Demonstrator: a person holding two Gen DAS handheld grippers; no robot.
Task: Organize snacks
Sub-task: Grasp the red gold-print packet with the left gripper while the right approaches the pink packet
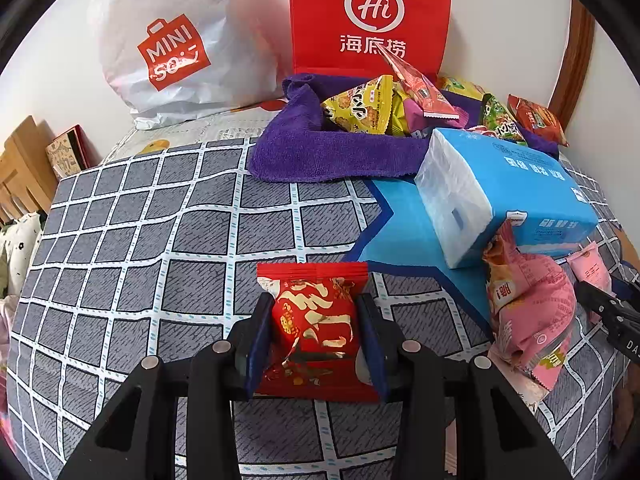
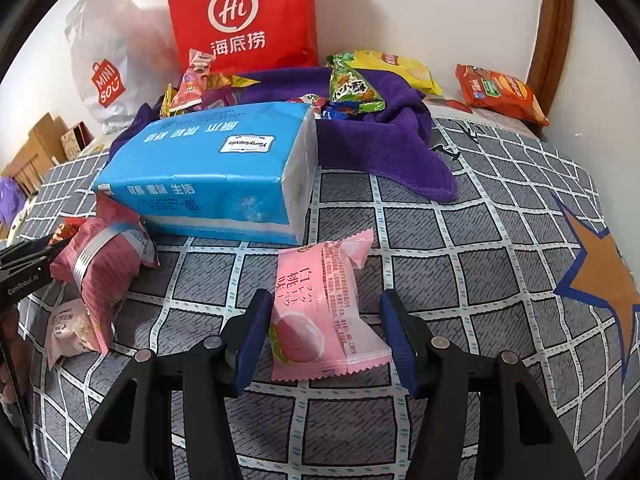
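Pink snack packet (image 2: 320, 304) lies lengthwise between right gripper (image 2: 326, 312) fingers.

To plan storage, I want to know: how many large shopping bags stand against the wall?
2. The red paper bag with a white "Hi" logo stands behind the purple towel; the white plastic bag sits left of it. Others may be hidden.

Two shopping bags (image 1: 370, 16), one tissue pack (image 2: 216, 168), one purple towel (image 1: 320, 152).

Both wrist fisheyes low, close over checked bedspread (image 1: 160, 240), tilted down, facing wall. Left view sits left of right view. Shared: blue tissue pack (image 1: 508, 196), purple towel (image 2: 380, 148), red bag (image 2: 240, 16).
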